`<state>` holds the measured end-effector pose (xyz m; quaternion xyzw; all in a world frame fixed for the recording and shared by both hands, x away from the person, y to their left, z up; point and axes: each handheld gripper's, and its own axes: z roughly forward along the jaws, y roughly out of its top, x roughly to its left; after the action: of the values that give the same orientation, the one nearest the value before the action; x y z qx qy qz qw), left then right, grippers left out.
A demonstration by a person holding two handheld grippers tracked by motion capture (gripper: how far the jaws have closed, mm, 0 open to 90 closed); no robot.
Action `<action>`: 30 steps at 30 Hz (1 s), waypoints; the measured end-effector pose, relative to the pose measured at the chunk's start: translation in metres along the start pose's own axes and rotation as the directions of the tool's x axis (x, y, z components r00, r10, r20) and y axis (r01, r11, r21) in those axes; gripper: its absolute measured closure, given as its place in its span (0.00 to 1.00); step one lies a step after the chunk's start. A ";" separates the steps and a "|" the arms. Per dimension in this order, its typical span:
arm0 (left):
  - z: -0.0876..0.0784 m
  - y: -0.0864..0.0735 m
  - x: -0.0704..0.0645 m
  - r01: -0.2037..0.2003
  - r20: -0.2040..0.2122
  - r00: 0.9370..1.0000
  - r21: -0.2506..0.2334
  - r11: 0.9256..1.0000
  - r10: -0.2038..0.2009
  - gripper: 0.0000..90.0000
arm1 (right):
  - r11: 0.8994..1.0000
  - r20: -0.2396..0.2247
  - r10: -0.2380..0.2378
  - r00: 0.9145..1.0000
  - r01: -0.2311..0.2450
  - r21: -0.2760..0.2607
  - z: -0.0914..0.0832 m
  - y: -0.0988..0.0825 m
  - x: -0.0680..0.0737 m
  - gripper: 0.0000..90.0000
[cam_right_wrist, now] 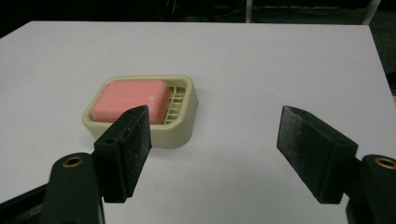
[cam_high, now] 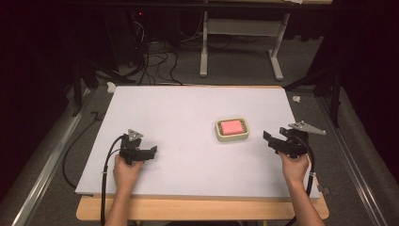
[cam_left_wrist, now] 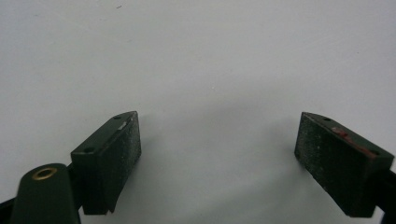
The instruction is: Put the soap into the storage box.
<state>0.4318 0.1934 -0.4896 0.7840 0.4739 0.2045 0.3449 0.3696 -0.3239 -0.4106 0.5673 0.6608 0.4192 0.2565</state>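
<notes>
A cream soap dish with a pink bar of soap in it sits on the white table top, right of centre. My right gripper hovers just right of the dish, pointing left toward it. In the right gripper view the dish and the soap lie ahead, a little behind the left jaw; my right gripper stands open with only bare table between its jaws. My left gripper rests at the front left, well away from the dish. In its own view my left gripper is open over bare white surface.
The white sheet covers the table, with a wooden edge at the front. A small white object lies off the back left corner and another off the back right. Cables and a metal frame stand on the floor behind.
</notes>
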 end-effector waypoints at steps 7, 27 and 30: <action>0.000 0.000 0.000 0.000 0.000 1.000 0.000 1.000 0.000 0.17 | 1.000 -0.006 -0.001 1.000 0.001 -0.003 -0.005 -0.008 -0.002 0.30; 0.000 0.000 0.000 -0.001 -0.001 1.000 0.000 1.000 0.001 0.17 | 1.000 -0.035 0.004 0.999 -0.004 0.008 -0.006 -0.029 -0.004 0.30; 0.000 0.000 0.000 -0.001 -0.001 1.000 0.000 1.000 0.001 0.17 | 1.000 -0.036 0.003 0.999 -0.002 0.011 -0.006 -0.032 -0.004 0.30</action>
<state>0.4317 0.1933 -0.4896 0.7840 0.4737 0.2050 0.3448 0.3488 -0.3292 -0.4354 0.5619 0.6669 0.4260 0.2411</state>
